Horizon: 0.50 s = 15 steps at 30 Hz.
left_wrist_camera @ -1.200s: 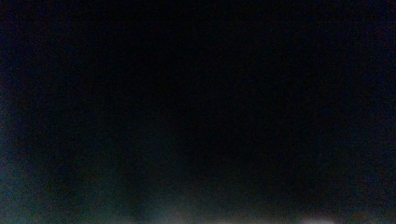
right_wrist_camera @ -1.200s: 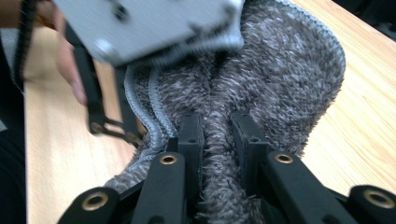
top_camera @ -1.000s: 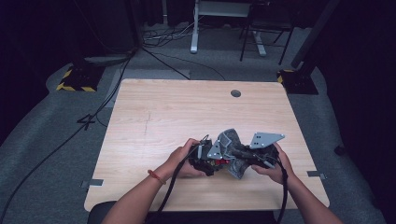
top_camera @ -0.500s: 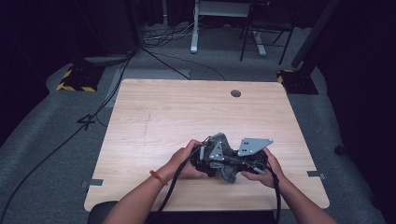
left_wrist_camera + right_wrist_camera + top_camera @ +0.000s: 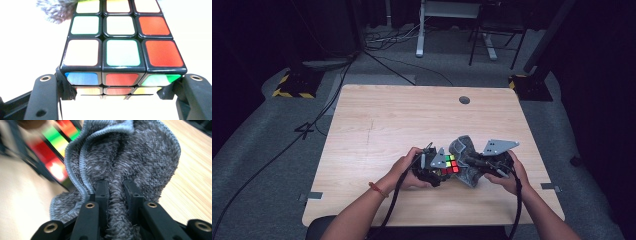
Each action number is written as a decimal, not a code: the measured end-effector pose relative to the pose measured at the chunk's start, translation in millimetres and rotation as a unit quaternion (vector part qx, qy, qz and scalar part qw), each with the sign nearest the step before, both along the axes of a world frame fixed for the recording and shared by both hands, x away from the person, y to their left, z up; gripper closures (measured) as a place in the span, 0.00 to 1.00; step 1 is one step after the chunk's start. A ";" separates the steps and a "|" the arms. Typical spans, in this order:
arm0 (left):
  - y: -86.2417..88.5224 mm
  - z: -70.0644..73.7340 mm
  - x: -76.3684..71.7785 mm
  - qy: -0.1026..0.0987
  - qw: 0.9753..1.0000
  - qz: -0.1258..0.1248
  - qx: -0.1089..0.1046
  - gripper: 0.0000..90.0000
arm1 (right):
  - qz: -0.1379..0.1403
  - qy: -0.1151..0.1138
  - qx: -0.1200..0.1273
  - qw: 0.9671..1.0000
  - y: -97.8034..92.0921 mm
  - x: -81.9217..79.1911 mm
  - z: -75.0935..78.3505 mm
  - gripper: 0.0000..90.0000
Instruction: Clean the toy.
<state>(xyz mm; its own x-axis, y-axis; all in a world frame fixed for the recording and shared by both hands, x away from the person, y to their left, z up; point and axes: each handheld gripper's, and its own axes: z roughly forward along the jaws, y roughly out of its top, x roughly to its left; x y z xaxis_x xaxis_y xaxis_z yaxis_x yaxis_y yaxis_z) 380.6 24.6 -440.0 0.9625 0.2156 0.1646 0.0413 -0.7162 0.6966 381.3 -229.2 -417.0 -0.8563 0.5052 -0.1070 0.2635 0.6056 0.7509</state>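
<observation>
1. While the left gripper (image 5: 120, 87) clamps the multicoloured plastic puzzle cube (image 5: 121, 50) from both sides, its two black jaws press against the cube's lower flanks; the hold looks square and firm. In the high view the cube (image 5: 448, 164) sits near the front edge of the light wooden table (image 5: 412, 115), between the person's two hands.

2. Pinched between the nearly closed jaws of the right gripper (image 5: 117, 192) is a fold of the grey terry cloth (image 5: 140, 157). The cloth (image 5: 464, 150) lies bunched against the cube's right side, touching it.

3. Judgement: the step in hand appears to be wiping the cube with the cloth. To do it well, the left gripper should keep the cube steady and level, while the right draws the cloth across one face at a time, with enough slack that the pinch does not slip.

4. Risk: pressing sideways could twist a cube layer or push the cube out of the clamp.

5. Surroundings: a round grey grommet (image 5: 464, 100) sits at the table's far edge, well apart. Each gripper's trailing cable runs back over the near edge beside the forearms, and neither obstructs the work.
</observation>
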 end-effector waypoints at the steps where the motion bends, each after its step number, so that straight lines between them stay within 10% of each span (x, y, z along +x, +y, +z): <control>1: 1.1 2.0 -0.7 -0.002 1.000 0.000 -0.007 0.38 | 0.002 0.015 0.012 1.000 -3.6 3.5 -2.8 0.84; 15: -4.3 -6.2 -3.0 -0.003 1.000 -0.004 0.013 0.37 | 0.077 0.042 0.086 0.992 1.3 -4.2 -5.6 0.84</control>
<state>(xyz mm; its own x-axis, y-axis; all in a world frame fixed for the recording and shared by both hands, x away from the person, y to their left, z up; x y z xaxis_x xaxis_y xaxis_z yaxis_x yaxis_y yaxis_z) 377.6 20.3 -446.3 0.9631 0.2043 0.1752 0.0324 -0.7341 0.6782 377.1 -227.8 -422.6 -0.9269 0.3725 0.0457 0.2447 0.5076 0.8261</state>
